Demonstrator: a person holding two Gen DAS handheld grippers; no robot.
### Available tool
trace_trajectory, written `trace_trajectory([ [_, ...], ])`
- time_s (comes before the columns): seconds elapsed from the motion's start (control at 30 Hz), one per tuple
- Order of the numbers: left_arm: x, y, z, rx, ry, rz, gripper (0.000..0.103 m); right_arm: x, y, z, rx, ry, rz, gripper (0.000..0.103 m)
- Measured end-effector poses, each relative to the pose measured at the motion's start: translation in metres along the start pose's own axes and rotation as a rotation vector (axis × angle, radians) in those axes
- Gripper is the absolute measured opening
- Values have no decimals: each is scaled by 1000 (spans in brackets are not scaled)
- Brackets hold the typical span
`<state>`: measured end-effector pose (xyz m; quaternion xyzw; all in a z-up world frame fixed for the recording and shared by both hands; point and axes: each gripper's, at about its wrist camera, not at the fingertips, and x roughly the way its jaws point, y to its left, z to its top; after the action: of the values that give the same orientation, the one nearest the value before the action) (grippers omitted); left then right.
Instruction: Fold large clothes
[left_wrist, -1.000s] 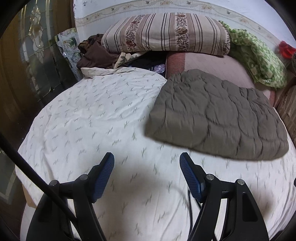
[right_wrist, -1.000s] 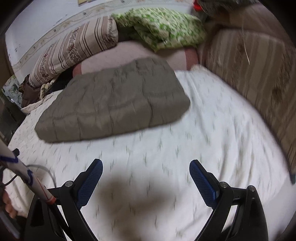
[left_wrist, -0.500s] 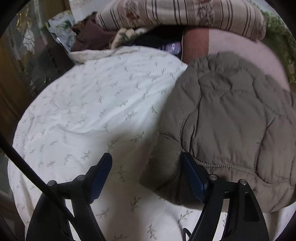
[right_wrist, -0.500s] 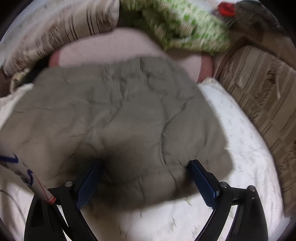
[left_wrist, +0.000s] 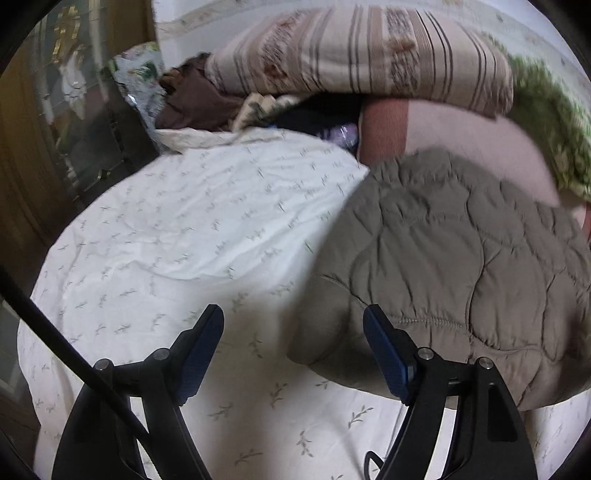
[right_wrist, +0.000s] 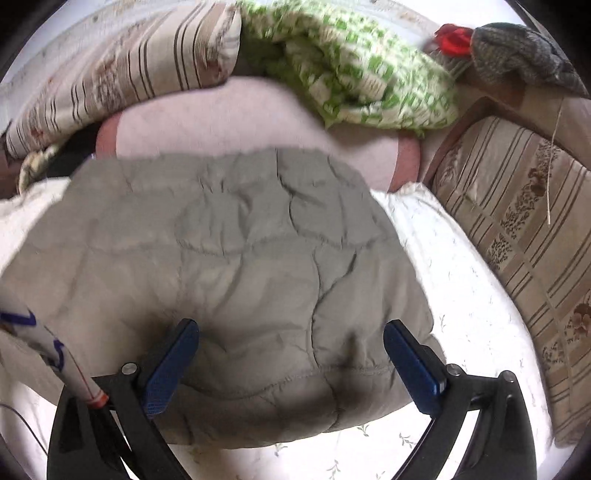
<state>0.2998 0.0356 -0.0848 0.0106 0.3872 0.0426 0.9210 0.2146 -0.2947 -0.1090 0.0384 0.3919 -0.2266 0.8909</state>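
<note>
A grey-brown quilted jacket (left_wrist: 454, 254) lies folded in a thick pad on the white leaf-print bedsheet (left_wrist: 192, 229). My left gripper (left_wrist: 293, 350) is open, at the jacket's near left corner, with its right finger over the hem. In the right wrist view the jacket (right_wrist: 236, 266) fills the middle. My right gripper (right_wrist: 291, 365) is open and hovers over the jacket's near edge, with both blue pads over the fabric. Neither gripper holds anything.
A striped pillow (left_wrist: 362, 55) and a pink bolster (right_wrist: 229, 118) lie at the head of the bed. A green-and-white blanket (right_wrist: 362, 74) is heaped behind. A brown striped cushion (right_wrist: 517, 229) lines the right side. Dark clothes (left_wrist: 192, 99) are piled at the back left.
Both grippers moved forward from the bare sheet to the jacket's near edge. Both stayed open. The jacket has not moved.
</note>
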Motion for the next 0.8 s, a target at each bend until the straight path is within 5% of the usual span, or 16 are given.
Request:
trace_trajectory([
  [0.23, -18, 23, 5, -58, -74, 8, 77, 28, 51, 28, -34, 27, 96, 101],
  [0.43, -16, 44, 13, -117, -66, 23, 77, 87, 82, 34, -88, 107, 45, 103],
  [0.5, -16, 51, 13, -140, -58, 17, 77, 78, 83, 41, -78, 133, 26, 102],
  [0.63, -20, 59, 11, -160, -62, 15, 77, 31, 97, 53, -46, 36, 114, 98],
  [0.8, -25, 54, 8, -123, -88, 41, 77, 20, 174, 63, -171, 12, 201, 98],
])
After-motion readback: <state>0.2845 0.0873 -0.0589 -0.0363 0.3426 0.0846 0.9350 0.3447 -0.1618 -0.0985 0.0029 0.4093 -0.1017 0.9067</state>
